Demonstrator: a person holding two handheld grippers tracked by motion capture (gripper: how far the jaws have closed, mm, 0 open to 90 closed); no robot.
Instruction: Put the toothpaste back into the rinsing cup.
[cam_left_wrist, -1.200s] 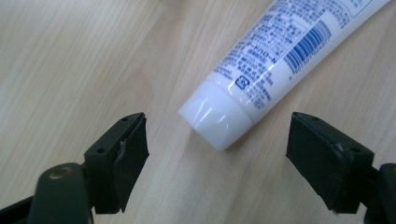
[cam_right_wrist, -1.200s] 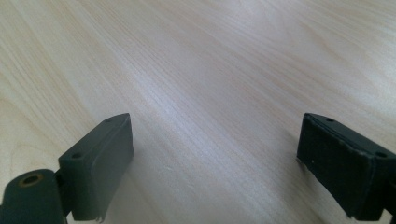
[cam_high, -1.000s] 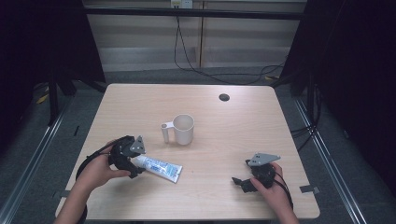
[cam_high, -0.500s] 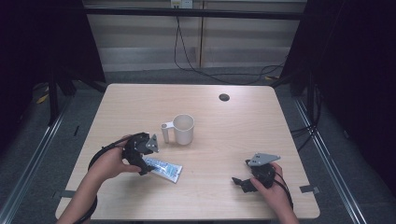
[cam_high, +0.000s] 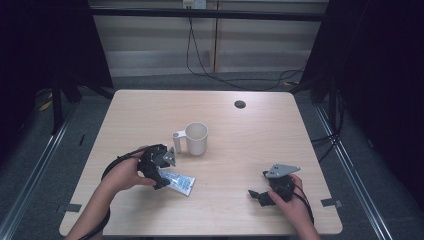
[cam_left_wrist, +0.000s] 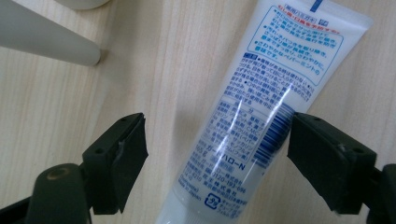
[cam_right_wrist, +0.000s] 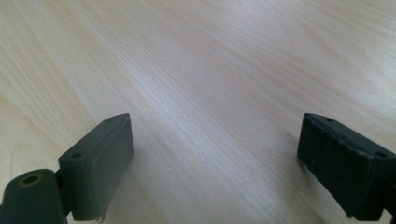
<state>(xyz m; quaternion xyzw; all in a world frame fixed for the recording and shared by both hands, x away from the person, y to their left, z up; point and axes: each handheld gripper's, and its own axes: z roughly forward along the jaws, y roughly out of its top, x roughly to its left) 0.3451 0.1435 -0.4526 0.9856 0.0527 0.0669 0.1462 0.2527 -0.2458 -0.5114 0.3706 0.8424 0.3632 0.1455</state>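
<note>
Counting yields one tube (cam_left_wrist: 261, 112), flat between the spread, unpressing jaws of the left gripper (cam_left_wrist: 217, 144); one mug (cam_high: 196, 138) stands near; the right gripper (cam_right_wrist: 215, 158) is held open over bare table (cam_right_wrist: 210, 70).

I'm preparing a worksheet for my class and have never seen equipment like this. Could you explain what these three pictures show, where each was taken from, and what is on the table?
A person sits at a wooden table and holds a hand-held grasping tool in each hand. One picture comes from a camera fixed above, looking down on the table. The other two come from small cameras riding on each tool, looking along its two black jaws.

On the table stand a white mug and, near the far edge, a small dark round spot. A toothpaste tube lies flat.

The left tool is lowered over the tube. Its jaws are open, one on each side; the right-hand one is at the tube's edge, the other stands clear. Nothing is gripped yet.

The right tool rests open, with bare wood between its jaws.
</note>
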